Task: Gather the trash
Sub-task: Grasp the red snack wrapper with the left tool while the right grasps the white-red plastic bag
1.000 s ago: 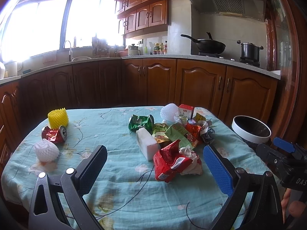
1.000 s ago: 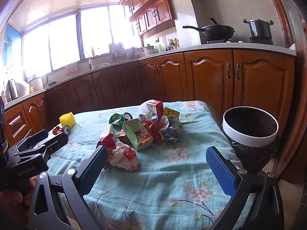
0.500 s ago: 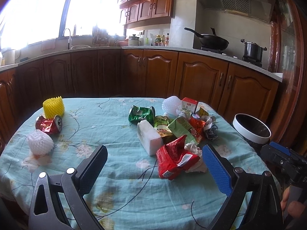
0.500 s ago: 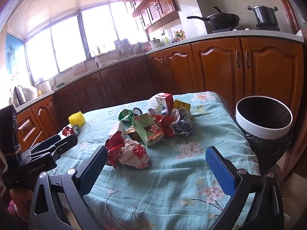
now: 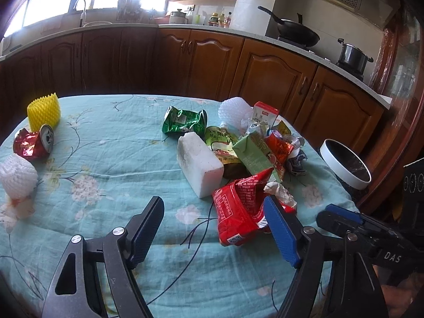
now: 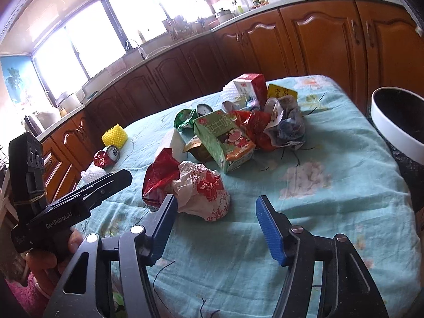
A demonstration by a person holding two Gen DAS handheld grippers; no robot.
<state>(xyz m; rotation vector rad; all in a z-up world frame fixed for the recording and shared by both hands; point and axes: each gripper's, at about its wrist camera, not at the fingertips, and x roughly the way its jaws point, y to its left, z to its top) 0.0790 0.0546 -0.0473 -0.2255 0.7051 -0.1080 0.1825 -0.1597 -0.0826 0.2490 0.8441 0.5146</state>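
- Brown wooden kitchen cabinets [image 5: 206, 61] are wrapping around the room under bright windows.
- A table under a teal flowered cloth [image 5: 111, 153] is carrying the trash; the main heap is lying toward its far right part.
- A white-rimmed bin [image 6: 397, 122] is standing just beside the table's right edge.
- The left gripper [image 5: 214, 228] is closing, nothing between its jaws, a red snack bag [image 5: 238, 212] lying just beyond its right finger.
- The right gripper [image 6: 216, 220] is closing too, a crumpled white-and-red wrapper [image 6: 204, 193] sitting just ahead, not pinched.
- Only the left view is showing a wok and pot on the stove, plus a white foam block [image 5: 198, 164].
- Both are showing a yellow foam net [image 5: 43, 111] and crushed red can [image 5: 34, 143] at the left edge.
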